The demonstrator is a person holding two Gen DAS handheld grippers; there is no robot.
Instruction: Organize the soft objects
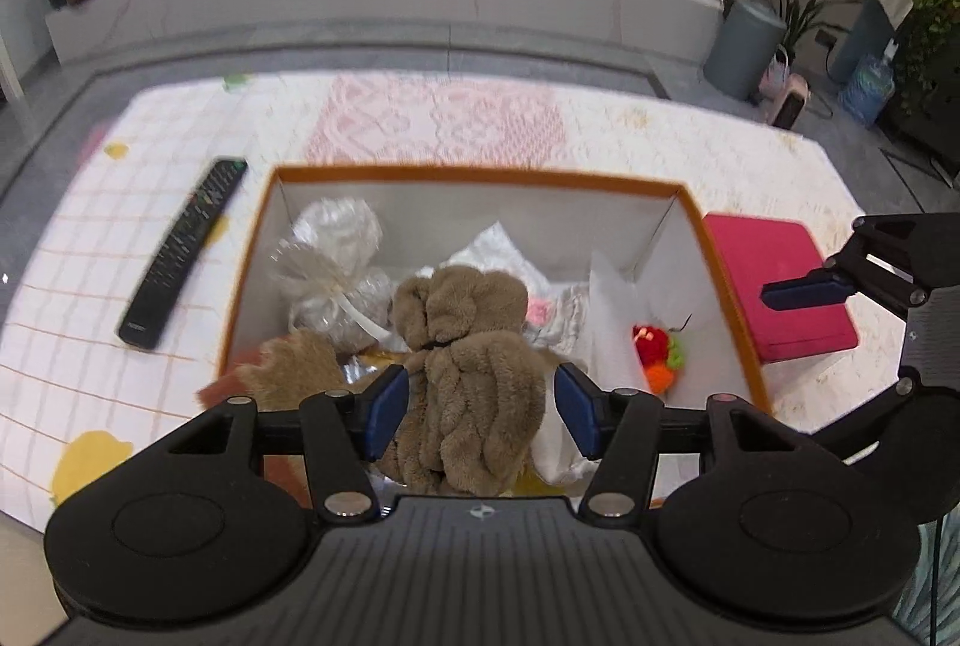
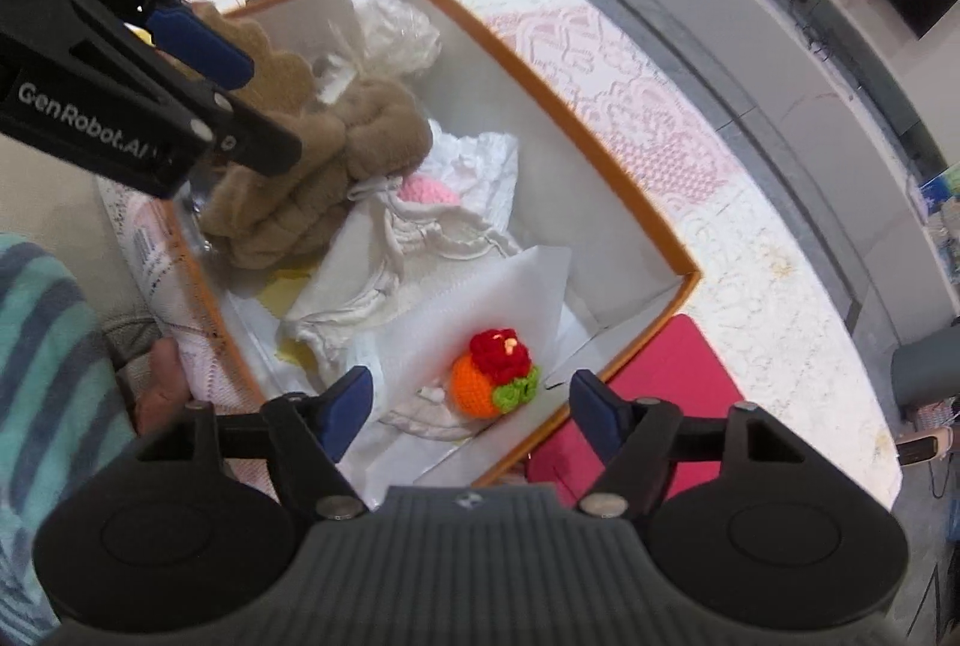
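An orange-rimmed white box [image 1: 480, 175] [image 2: 630, 193] sits on the table. Inside lie a brown plush scrunchie-like bundle [image 1: 474, 376] [image 2: 312, 178], white cloth pieces [image 2: 444, 220], clear wrapped bags [image 1: 336, 250], a pink knit piece [image 2: 429, 190] and a red-orange-green crochet ball [image 1: 657, 355] [image 2: 495, 376]. My left gripper [image 1: 480, 409] [image 2: 228, 88] is open over the box's near edge, its pads on either side of the brown plush. My right gripper [image 2: 471, 406] is open just above the crochet ball; one finger [image 1: 804, 289] shows in the left wrist view.
A black remote [image 1: 186, 250] lies left of the box. A red flat case [image 1: 780, 286] [image 2: 654, 400] lies right of it. The table carries a checked and pink lace cloth [image 1: 438, 118]. A person's hand [image 2: 162, 388] and striped sleeve are at left.
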